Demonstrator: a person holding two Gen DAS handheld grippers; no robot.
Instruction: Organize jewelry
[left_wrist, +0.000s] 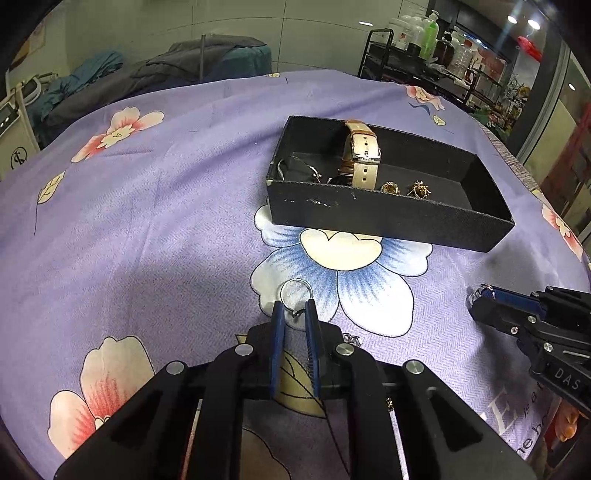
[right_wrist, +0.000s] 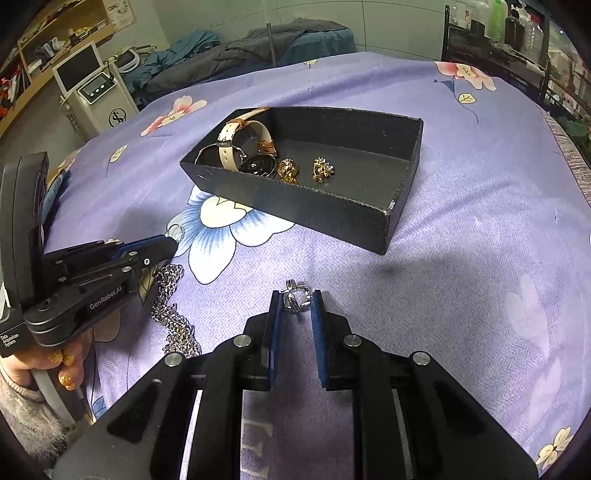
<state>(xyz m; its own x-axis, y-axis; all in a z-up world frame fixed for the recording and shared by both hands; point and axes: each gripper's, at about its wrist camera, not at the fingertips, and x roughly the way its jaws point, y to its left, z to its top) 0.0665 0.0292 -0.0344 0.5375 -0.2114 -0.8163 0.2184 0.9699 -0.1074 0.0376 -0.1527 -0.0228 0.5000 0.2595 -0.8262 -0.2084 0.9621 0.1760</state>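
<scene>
Near the black box (right_wrist: 332, 206), right gripper (right_wrist: 295, 301) is pinching a silver ring (right_wrist: 295, 298), prob. for boxing w/ the watch (right_wrist: 236, 142); left gripper (left_wrist: 294, 312) is sitting narrow round a hoop (left_wrist: 295, 291), grip unclear.

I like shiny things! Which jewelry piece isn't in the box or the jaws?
The silver chain necklace, heaped on the purple cloth beside the left gripper. Nothing holds it; the rings sit between jaws.
</scene>
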